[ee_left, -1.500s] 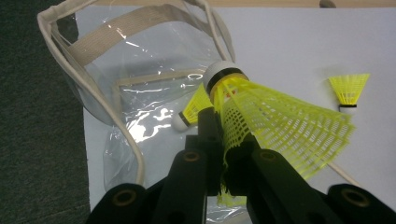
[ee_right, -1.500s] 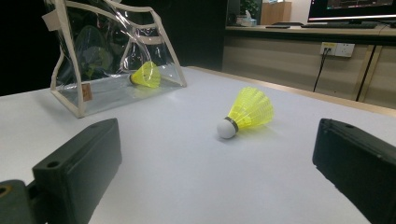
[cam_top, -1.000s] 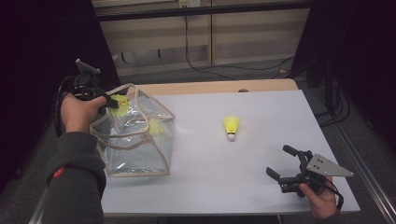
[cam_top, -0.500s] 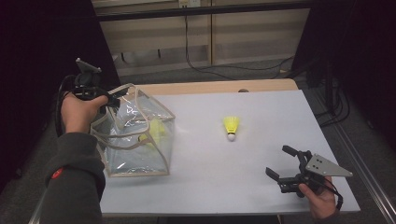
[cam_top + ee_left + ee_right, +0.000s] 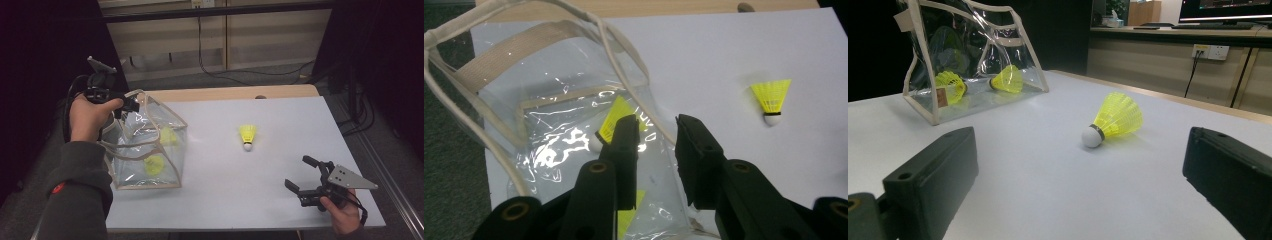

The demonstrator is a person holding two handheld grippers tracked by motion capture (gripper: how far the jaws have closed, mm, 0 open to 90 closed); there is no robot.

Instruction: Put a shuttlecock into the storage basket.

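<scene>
left gripper (image 5: 131, 104) parted above the clear bag (image 5: 145, 150) at the table's (image 5: 280, 200) left edge; right gripper (image 5: 306, 175) wide open near the loose shuttlecock (image 5: 247, 136).

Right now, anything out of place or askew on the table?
One yellow shuttlecock lies loose on its side on the white table, apart from the two inside the clear bag. The bag leans, its rim beside the left gripper. The right gripper waits open nearby.
</scene>
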